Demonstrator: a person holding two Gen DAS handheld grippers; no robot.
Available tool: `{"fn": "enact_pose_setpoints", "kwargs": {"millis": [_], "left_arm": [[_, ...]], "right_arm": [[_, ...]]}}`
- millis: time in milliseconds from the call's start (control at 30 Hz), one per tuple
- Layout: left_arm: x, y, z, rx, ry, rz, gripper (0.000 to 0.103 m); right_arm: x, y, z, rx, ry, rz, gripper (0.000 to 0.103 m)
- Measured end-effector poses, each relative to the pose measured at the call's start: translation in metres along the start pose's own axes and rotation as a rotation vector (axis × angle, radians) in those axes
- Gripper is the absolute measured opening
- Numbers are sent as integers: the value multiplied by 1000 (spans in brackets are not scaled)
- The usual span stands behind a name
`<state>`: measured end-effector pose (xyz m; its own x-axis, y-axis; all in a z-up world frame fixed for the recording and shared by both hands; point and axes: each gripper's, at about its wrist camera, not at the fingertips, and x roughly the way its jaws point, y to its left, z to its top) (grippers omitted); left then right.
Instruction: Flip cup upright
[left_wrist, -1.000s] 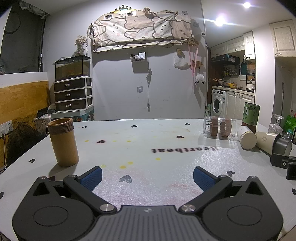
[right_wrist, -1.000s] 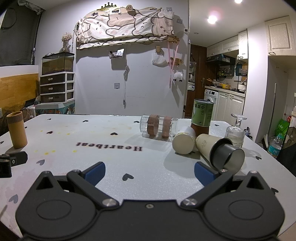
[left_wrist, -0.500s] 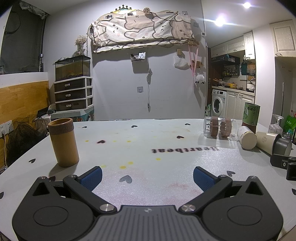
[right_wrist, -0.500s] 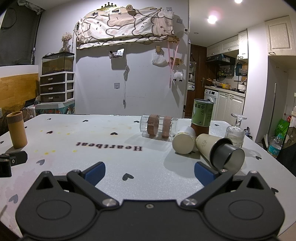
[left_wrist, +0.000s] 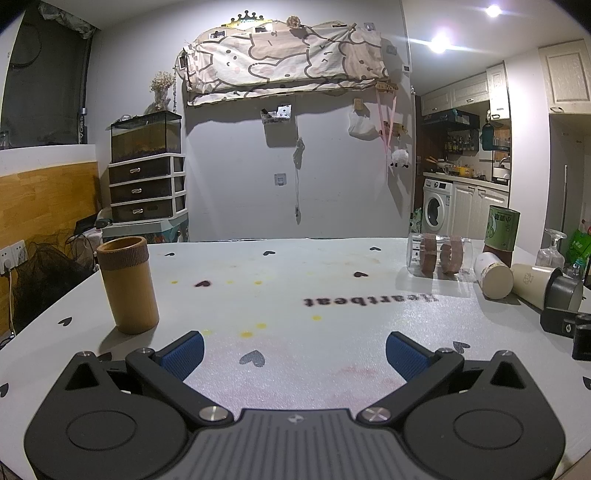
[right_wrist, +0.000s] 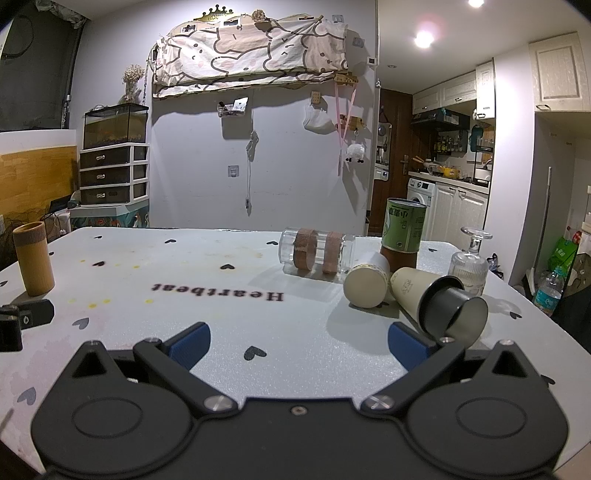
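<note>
The white foam-textured worktop (right_wrist: 303, 332), dotted with small black hearts, carries the printed word "Heartbeat" (right_wrist: 218, 291), which reads upside down from both wrist views. An upright green tin can (right_wrist: 404, 230) at the far right bears green characters on a pale label, too small to read surely.

Several cups lie tipped over near that tin. A cream paper cup with a small printed emblem (right_wrist: 410, 291) lies on its side, and a dark grey cup (right_wrist: 452, 314) is nested in its mouth, its open end facing the right gripper. Just beside it, touching or nearly so, a second white paper cup (right_wrist: 367, 282) lies with its base toward the camera. Behind these a clear glass tumbler with two brown bands (right_wrist: 316, 251) rests on its side, and a stemmed ribbed glass (right_wrist: 469, 260) stands upside down at the right edge.

A tall brown bamboo-coloured cup (left_wrist: 127, 284) stands upright near the left edge, well apart from the others.

The left gripper (left_wrist: 293, 352) has its blue-padded jaws spread wide, holding nothing, low over the worktop. The right gripper (right_wrist: 299, 341) is likewise spread wide and empty, its right pad just in front of the dark grey cup.
</note>
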<state>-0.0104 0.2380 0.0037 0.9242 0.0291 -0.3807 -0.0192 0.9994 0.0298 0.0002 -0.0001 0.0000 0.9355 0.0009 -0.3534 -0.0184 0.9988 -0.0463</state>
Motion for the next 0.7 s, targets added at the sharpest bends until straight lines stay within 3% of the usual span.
{"fn": "enact_pose_setpoints", "kwargs": {"millis": [500,700], "left_arm": [[0,0,0,0,2,-2,103],[-2,3,-1,-1,5,-7,103]], "right_arm": [[0,0,0,3,-2,-1,103],[6,-10,2,36,-2,-39,103]]}}
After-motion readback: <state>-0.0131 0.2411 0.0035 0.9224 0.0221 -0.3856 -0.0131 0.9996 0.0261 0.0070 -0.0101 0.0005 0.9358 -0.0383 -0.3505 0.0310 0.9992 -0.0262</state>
